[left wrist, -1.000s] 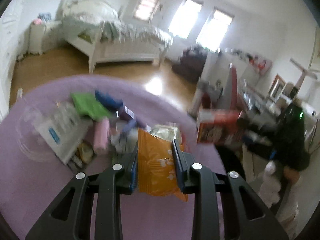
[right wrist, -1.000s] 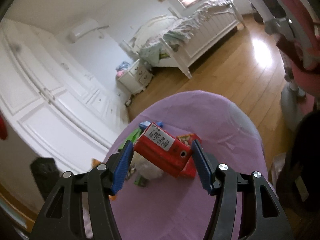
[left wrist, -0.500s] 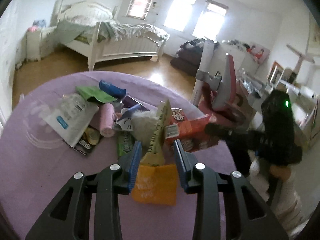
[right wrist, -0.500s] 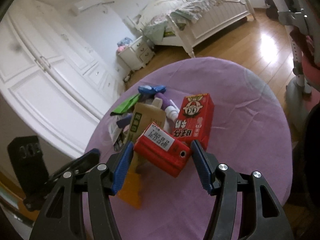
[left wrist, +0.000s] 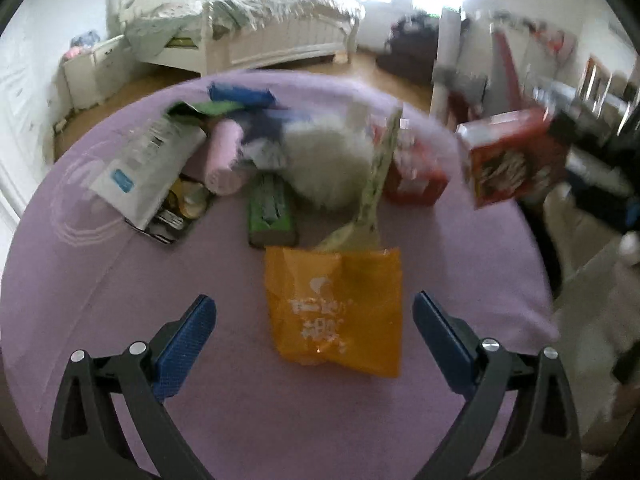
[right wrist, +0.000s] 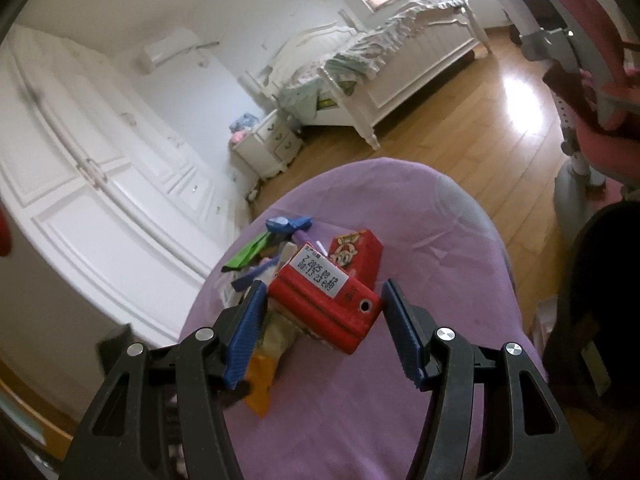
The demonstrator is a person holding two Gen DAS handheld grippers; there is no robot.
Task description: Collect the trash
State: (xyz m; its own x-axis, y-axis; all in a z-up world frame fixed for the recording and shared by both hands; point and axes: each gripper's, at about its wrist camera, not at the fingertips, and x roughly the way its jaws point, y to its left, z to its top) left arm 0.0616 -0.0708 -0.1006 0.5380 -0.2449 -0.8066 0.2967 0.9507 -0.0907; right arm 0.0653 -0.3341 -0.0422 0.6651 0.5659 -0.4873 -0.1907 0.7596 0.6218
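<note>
While left jaws open round orange packet (left wrist: 334,312), right's red carton (right wrist: 326,304), "2025".

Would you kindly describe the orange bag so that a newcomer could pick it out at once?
Start at the purple table with its trash pile. At the pile's near edge, a flat orange bag lies between the opening left gripper jaws, untouched. It is the only orange item, with pale printed lettering.

Purple-clothed round table (left wrist: 460,264) under orange bag (left wrist: 336,308), heaped wrappers (left wrist: 224,160).
</note>
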